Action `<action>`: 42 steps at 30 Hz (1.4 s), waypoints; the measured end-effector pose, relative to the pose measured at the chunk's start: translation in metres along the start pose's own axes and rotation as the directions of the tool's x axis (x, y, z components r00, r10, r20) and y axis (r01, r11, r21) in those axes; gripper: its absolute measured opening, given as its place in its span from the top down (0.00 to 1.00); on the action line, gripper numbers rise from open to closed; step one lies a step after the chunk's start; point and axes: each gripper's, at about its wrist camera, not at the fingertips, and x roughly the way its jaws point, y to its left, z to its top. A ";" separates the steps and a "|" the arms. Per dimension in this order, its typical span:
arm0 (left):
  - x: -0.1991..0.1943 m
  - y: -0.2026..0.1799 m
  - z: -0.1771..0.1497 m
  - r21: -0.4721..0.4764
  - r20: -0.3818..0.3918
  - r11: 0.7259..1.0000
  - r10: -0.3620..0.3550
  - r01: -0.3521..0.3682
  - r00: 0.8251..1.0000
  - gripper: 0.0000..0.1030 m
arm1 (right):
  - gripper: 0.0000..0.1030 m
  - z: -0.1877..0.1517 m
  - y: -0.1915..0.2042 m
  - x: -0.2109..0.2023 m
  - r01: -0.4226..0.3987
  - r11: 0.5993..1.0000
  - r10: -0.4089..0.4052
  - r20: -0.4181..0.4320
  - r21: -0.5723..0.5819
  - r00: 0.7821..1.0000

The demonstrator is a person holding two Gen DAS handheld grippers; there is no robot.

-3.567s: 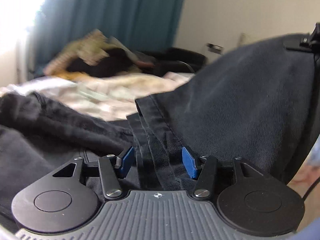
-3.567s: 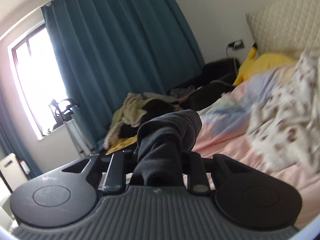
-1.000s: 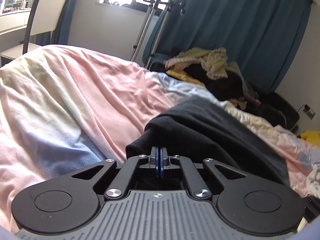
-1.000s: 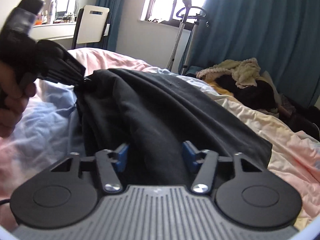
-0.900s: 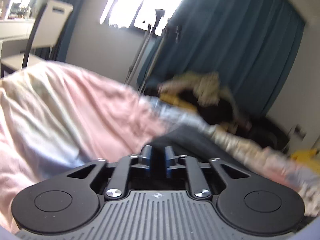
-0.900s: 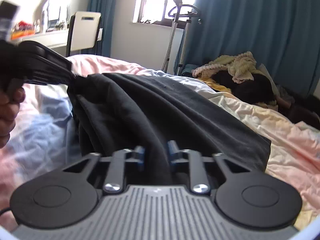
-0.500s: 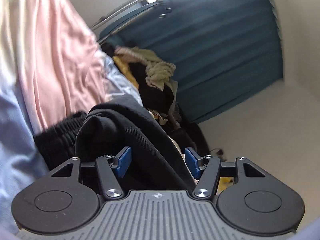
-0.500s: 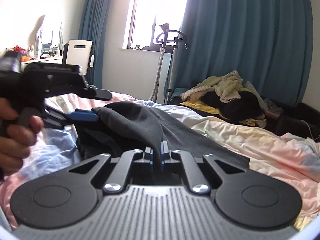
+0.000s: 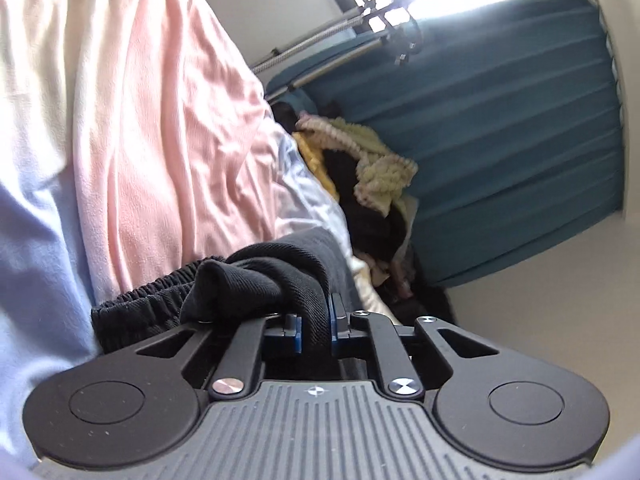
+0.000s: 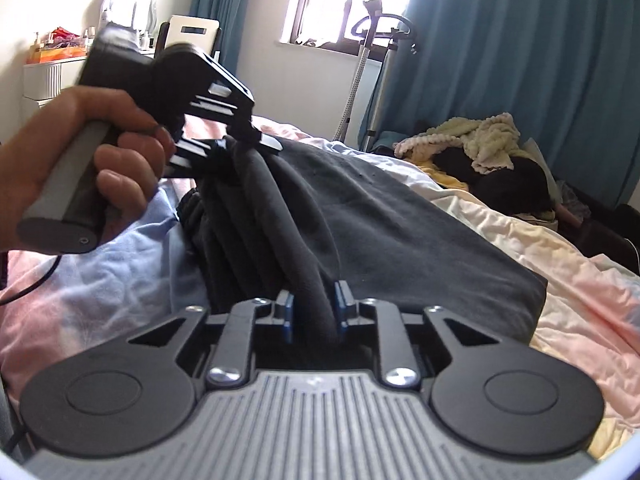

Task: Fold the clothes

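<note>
Elastic waistband (image 9: pixel 148 308) of black garment (image 10: pixel 384 216) only in left view.

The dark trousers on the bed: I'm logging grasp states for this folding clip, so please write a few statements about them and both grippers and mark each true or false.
1. The left gripper is shut on the dark trousers. True.
2. The right gripper is open and holds nothing. False: it is shut on a bunched fold of the trousers.
3. The elastic waistband shows beside the left gripper. True.
4. The trousers lie on a bare wooden table. False: they lie on a pink and pale blue bedspread.
5. The curtain behind the bed is red. False: it is teal.
</note>
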 end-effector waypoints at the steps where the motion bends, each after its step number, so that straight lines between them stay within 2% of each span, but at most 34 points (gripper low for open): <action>1: -0.006 0.000 0.001 -0.019 0.005 1.000 -0.024 0.025 1.000 0.90 | 0.68 0.000 0.003 0.000 0.019 1.000 -0.019 0.013 -0.011 1.000; 2: -0.012 -0.001 0.001 -0.029 0.016 0.999 -0.044 0.045 0.999 0.91 | 0.63 0.001 0.005 -0.001 0.033 0.999 -0.032 0.033 -0.026 0.999; 3: -0.019 -0.003 0.000 -0.029 0.030 0.998 -0.055 0.056 0.998 0.92 | 0.53 0.001 0.008 -0.002 0.046 0.998 -0.043 0.056 -0.042 0.997; 4: -0.024 -0.004 0.000 -0.021 0.039 0.997 -0.068 0.069 0.997 0.92 | 0.49 0.002 0.010 -0.002 0.048 0.997 -0.044 0.083 -0.054 0.996; 8: -0.035 -0.007 -0.005 0.019 0.050 0.997 -0.072 0.071 0.996 0.92 | 0.45 0.011 0.020 0.006 0.066 0.993 -0.050 0.165 -0.094 0.985; 11: -0.034 -0.004 -0.005 0.006 0.049 0.998 -0.070 0.070 0.996 0.92 | 0.45 0.020 0.026 0.025 0.115 0.986 -0.095 0.169 -0.118 0.981; 14: -0.027 0.002 -0.005 -0.023 0.044 0.998 -0.052 0.053 0.998 0.92 | 0.48 0.017 0.025 0.043 0.132 0.981 -0.120 0.095 -0.142 0.988; 16: -0.023 0.007 -0.005 -0.052 0.026 0.998 -0.035 0.036 0.999 0.85 | 0.60 0.010 0.024 0.049 0.125 0.976 -0.121 0.035 -0.176 0.992; 17: -0.019 0.010 -0.004 -0.066 0.006 0.997 -0.038 0.038 0.999 0.83 | 0.62 0.009 0.022 0.048 0.125 0.975 -0.125 0.014 -0.184 0.992; 18: -0.015 0.012 -0.003 -0.077 -0.016 0.996 -0.043 0.042 0.999 0.76 | 0.64 0.008 0.021 0.046 0.128 0.974 -0.131 -0.002 -0.187 0.991; 19: -0.012 0.013 -0.003 -0.079 -0.031 0.996 -0.045 0.043 0.999 0.67 | 0.68 0.009 0.019 0.043 0.135 0.972 -0.139 -0.006 -0.191 0.990; 21: -0.004 0.014 -0.004 -0.076 -0.049 0.996 -0.046 0.042 0.998 0.58 | 0.72 0.010 0.018 0.037 0.159 0.966 -0.161 0.009 -0.206 0.987; 24: 0.009 0.011 -0.005 -0.052 -0.068 0.998 -0.037 0.033 0.997 0.54 | 0.79 0.006 0.029 0.031 0.198 0.929 -0.186 0.068 -0.314 0.980; 26: 0.020 0.009 -0.005 -0.011 -0.093 1.000 0.004 -0.005 0.996 0.54 | 0.79 0.002 0.032 0.032 0.216 0.905 -0.203 0.075 -0.366 0.976; 27: 0.023 0.010 -0.005 -0.003 -0.090 1.000 0.012 -0.013 0.996 0.56 | 0.79 0.000 0.034 0.032 0.229 0.894 -0.218 0.074 -0.385 0.973; 30: 0.021 0.013 -0.005 0.010 -0.067 0.999 0.036 -0.035 0.997 0.80 | 0.79 -0.007 0.029 0.030 0.285 0.863 -0.289 0.056 -0.417 0.956; 31: 0.020 0.012 -0.005 0.026 -0.062 0.999 0.038 -0.037 0.997 0.84 | 0.79 -0.009 0.025 0.028 0.299 0.862 -0.310 0.040 -0.410 0.950; 34: 0.005 0.009 -0.007 0.040 -0.005 0.999 0.013 -0.013 1.000 0.90 | 0.80 -0.015 0.011 0.022 0.325 0.862 -0.361 -0.022 -0.388 0.932; 38: -0.019 0.020 0.000 -0.061 0.048 0.998 -0.027 0.030 0.998 0.92 | 0.80 -0.023 -0.004 0.014 0.367 0.855 -0.426 -0.095 -0.367 0.900; 42: -0.014 0.045 0.001 -0.097 0.016 0.995 0.042 -0.040 0.999 0.94 | 0.77 -0.033 -0.017 0.008 0.367 0.879 -0.432 -0.179 -0.305 0.884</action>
